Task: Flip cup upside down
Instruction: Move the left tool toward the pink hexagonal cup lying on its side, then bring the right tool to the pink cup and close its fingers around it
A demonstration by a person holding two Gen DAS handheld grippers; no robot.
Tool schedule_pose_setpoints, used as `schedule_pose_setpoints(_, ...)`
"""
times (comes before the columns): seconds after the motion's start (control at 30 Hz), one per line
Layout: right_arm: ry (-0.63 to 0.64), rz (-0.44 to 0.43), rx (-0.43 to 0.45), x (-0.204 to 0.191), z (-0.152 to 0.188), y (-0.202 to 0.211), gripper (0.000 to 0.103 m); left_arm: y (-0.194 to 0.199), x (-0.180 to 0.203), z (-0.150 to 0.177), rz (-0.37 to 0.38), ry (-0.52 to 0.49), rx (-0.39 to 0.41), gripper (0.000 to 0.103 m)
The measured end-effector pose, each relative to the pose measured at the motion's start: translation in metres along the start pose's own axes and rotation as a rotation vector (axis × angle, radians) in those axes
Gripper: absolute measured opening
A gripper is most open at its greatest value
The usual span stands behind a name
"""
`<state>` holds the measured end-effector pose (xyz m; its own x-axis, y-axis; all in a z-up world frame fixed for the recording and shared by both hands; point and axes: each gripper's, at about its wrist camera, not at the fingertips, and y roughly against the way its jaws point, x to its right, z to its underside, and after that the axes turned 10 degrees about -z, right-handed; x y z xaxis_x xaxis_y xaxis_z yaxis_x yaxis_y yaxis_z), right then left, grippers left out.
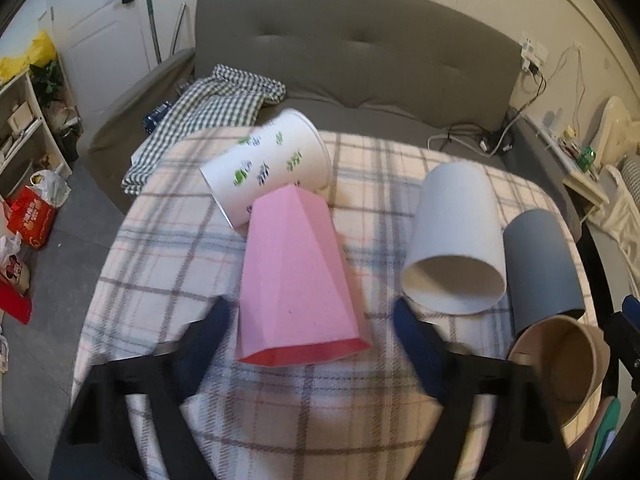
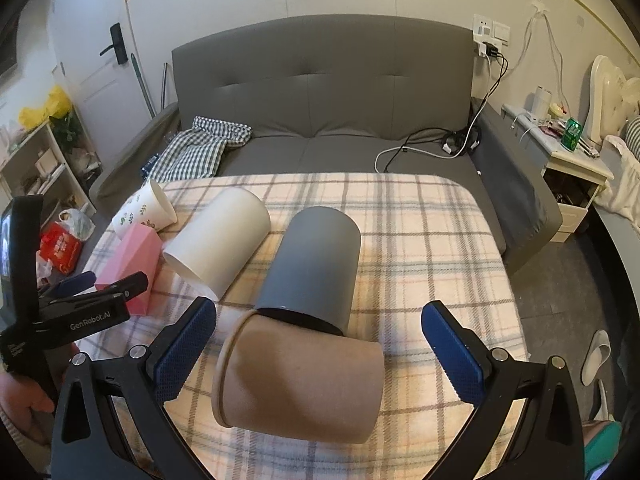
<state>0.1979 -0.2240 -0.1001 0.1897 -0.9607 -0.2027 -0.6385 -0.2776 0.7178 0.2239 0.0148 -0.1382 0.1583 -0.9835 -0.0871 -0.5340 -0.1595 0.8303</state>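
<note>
Several cups lie on their sides on a plaid-covered table point(image 1: 160, 248). A pink faceted cup point(image 1: 296, 280) lies with its mouth toward me, between the fingers of my open left gripper point(image 1: 308, 316). Behind it lies a white leaf-print cup point(image 1: 268, 164). To the right lie a white cup point(image 1: 456, 240), a grey cup point(image 1: 540, 264) and a brown paper cup point(image 1: 560, 364). In the right wrist view the brown cup point(image 2: 300, 380) lies crosswise between the fingers of my open right gripper point(image 2: 320, 328), its mouth to the left. The grey cup point(image 2: 312, 264), white cup point(image 2: 220, 240), pink cup point(image 2: 132, 264) and leaf-print cup point(image 2: 140, 212) lie beyond.
A grey sofa point(image 2: 320, 92) stands behind the table point(image 2: 440, 240), with a checked cloth point(image 2: 196, 152) and cables point(image 2: 432, 144) on it. Shelves and bags point(image 1: 32, 208) are at the left. A nightstand point(image 2: 576, 168) is at the right.
</note>
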Motion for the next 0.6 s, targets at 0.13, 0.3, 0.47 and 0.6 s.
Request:
schedule_pose_setpoints(0.13, -0.003, -0.002, -0.001, 0.0, 0.001, 0.002, 0.103, 0.004, -0.002, 0.004, 0.021, 0.005, -0.005, 0.069)
schedule_pose_setpoints(0.3, -0.012, -0.005, 0.02, 0.0, 0.0, 0.016, 0.103, 0.023, 0.0, 0.025, 0.05, 0.003, -0.027, 0.068)
schedule_pose_setpoints(0.47, -0.01, -0.013, 0.033, -0.001, 0.004, 0.031, 0.103, 0.051, 0.014, 0.053, 0.091, -0.027, -0.038, 0.068)
schedule_pose_setpoints(0.6, -0.009, -0.013, 0.02, -0.001, 0.016, 0.04, 0.103, 0.069, 0.03, 0.079, 0.104, -0.077, -0.028, 0.068)
